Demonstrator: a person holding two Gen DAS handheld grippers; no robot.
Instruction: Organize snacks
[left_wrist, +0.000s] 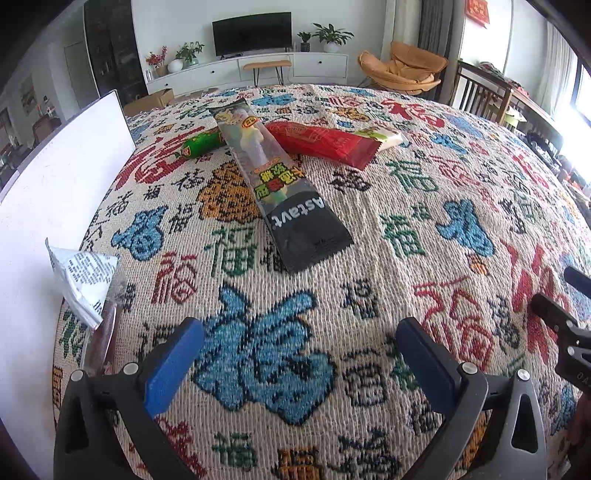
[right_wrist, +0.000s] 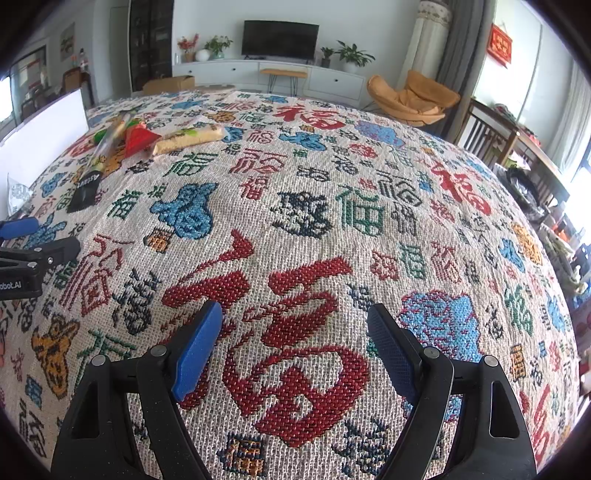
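Several snack packs lie in a loose pile on the patterned tablecloth (left_wrist: 369, 229). A long black pack (left_wrist: 280, 184) lies across a green pack (left_wrist: 201, 144) and a red pack (left_wrist: 325, 142), with a pale pack (left_wrist: 384, 136) behind. A white pack (left_wrist: 83, 277) sits in the white box (left_wrist: 44, 229) at the left. My left gripper (left_wrist: 299, 354) is open and empty, short of the black pack. My right gripper (right_wrist: 295, 343) is open and empty over bare cloth; the pile (right_wrist: 125, 144) is far to its upper left.
The white box's wall (right_wrist: 48, 118) stands along the table's left side. The left gripper shows at the right wrist view's left edge (right_wrist: 33, 251). Wooden chairs (right_wrist: 491, 136) and a side table stand at the right, beyond the table edge.
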